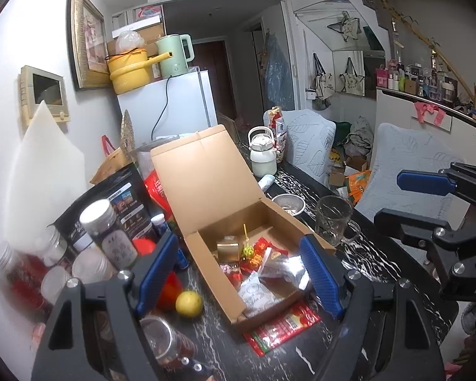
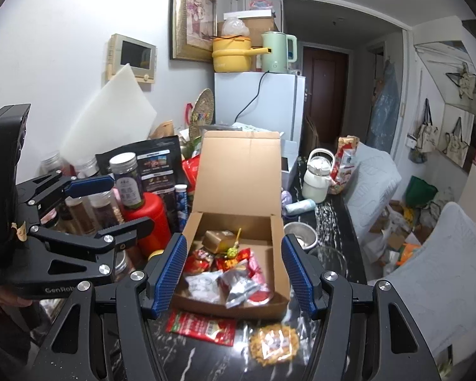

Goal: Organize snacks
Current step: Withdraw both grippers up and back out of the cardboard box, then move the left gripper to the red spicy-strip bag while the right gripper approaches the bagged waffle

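A: Where do the snacks sit right now?

B: Most are inside the cardboard box (image 2: pixel 234 304), lid propped up at the back so the opening faces the person. I see red wrappers, a silver foil packet (image 2: pixel 242 285), a small gold box (image 2: pixel 220 239) and a lollipop on a yellow stick (image 2: pixel 233 247).

A: Anything outside it?

B: Yes, 2 packets lie on the black marble tabletop (image 2: pixel 193 358) just in front of the box: a flat red packet (image 2: pixel 203 328) partly tucked under the front wall, and a round yellow-rimmed snack (image 2: pixel 274 344) beside it. My guess is those go in next.

A: And the grippers?

B: The left gripper (image 1: pixel 238 273) has its jaws standing well apart, nothing between the blue pads; the box merely shows through the gap. The right gripper (image 2: pixel 234 273) is the same, wide and holding nothing. Both hover above the tabletop, tilted down toward the box, clear of it.

A: Why so clear?

B: Probably to look the layout over before choosing a packet. The left side is crowded: jars (image 1: pixel 111 235), a red bottle (image 2: pixel 149 219), a lemon (image 1: pixel 188 303), so reaching low there risks knocking something. A glass mug (image 1: pixel 331 220) stands right of the box, also a hazard.
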Motion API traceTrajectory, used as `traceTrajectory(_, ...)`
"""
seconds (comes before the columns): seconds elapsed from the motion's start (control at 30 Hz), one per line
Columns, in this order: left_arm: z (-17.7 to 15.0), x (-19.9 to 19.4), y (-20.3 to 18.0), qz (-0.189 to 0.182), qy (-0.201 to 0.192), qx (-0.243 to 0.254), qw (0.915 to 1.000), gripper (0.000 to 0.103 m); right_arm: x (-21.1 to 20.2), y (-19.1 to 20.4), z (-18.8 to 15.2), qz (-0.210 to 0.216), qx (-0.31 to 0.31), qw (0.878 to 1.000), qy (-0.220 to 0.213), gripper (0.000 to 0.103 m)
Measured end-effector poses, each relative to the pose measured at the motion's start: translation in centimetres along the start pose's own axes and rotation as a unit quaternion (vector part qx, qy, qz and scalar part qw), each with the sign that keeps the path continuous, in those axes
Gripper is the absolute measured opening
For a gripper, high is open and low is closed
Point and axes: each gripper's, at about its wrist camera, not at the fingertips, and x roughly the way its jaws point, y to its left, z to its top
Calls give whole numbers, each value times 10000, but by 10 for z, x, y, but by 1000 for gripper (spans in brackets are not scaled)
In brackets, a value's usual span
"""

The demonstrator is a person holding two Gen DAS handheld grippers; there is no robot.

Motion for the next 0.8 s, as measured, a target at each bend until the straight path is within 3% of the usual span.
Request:
traceTrajectory(0.47,-70,-9,-20,-502,351,203,9979,79,-10,25,-71,67,-2,9997,253,62)
traceTrajectory(0.8,-118,15,-29,-721,792,110,9942,79,4,32,-118,-11,119,9983,567,62)
